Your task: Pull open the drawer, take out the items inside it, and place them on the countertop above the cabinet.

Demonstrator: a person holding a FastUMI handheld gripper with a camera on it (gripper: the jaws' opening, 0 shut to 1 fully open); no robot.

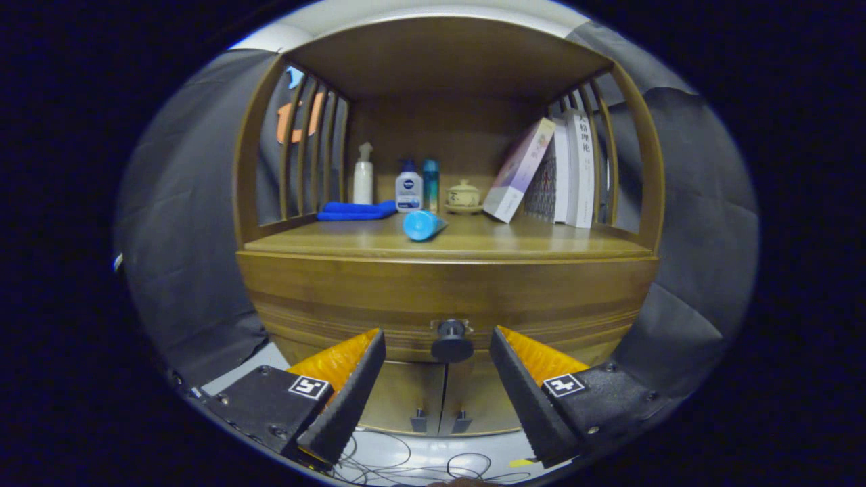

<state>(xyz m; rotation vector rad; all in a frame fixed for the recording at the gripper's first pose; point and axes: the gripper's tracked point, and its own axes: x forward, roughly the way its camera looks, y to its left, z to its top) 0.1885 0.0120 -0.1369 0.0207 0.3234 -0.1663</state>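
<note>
A wooden cabinet has a shut drawer (446,297) under its countertop (473,240). The drawer's black round knob (451,340) sits in the middle of the drawer front, just ahead of my fingers and level with their tips. My gripper (438,338) is open, with one finger to the left of the knob (352,385) and one to the right (524,385), both clear of it. What lies inside the drawer is hidden. A light-blue tube (423,224) lies on its side on the countertop.
At the back of the countertop stand a white pump bottle (363,179), a white-and-blue bottle (408,191), a teal bottle (431,182), a small lidded pot (463,196), a folded blue cloth (355,210) and leaning books (555,172). Two cabinet doors (440,406) lie below the drawer; cables (419,463) on the floor.
</note>
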